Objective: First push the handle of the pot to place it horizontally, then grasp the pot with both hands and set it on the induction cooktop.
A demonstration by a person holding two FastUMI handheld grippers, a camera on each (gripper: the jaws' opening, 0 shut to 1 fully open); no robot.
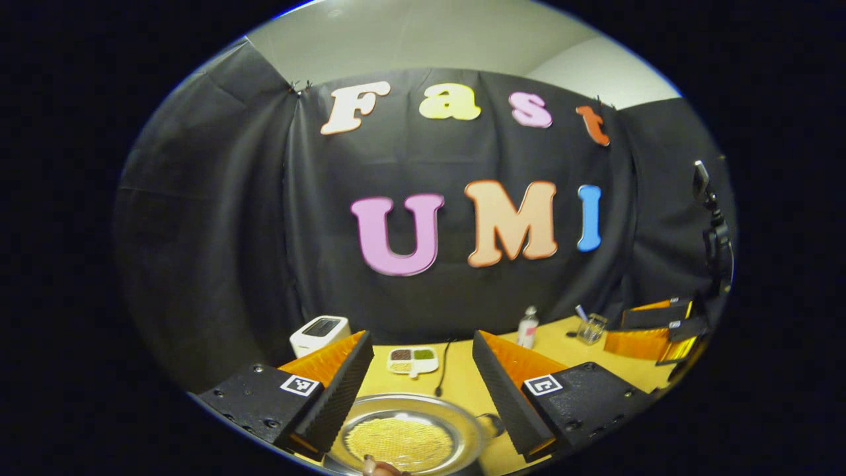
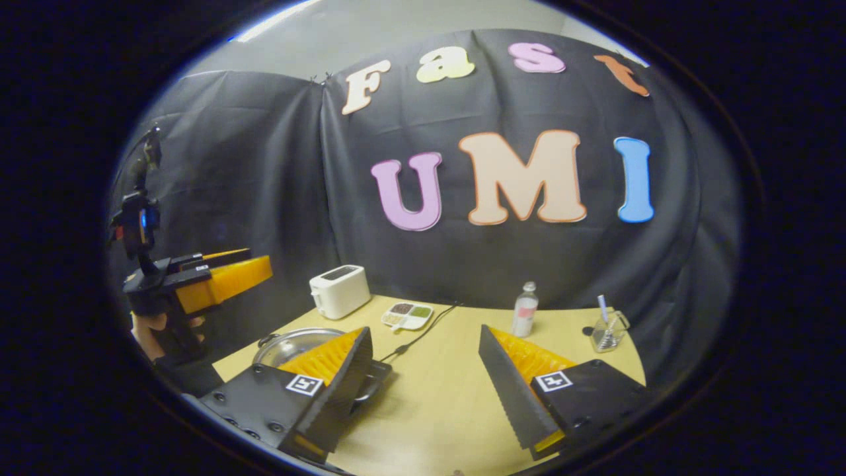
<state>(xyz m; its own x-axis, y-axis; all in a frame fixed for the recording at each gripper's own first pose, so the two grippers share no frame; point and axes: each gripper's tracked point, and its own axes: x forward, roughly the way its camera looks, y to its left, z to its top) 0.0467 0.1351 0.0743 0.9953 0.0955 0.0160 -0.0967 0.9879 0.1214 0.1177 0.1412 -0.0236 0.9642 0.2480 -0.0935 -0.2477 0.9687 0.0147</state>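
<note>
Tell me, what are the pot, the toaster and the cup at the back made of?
Pot: looks like polished metal, its rim shiny and mirror-like. Toaster: seems white plastic or painted metal, smooth, matte. Cup: clear, likely glass or plastic, since the table shows through.

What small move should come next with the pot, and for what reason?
Probably lower the left gripper toward the pot to reach its handle. Both grippers hang open above the table, and the pot is untouched.
</note>
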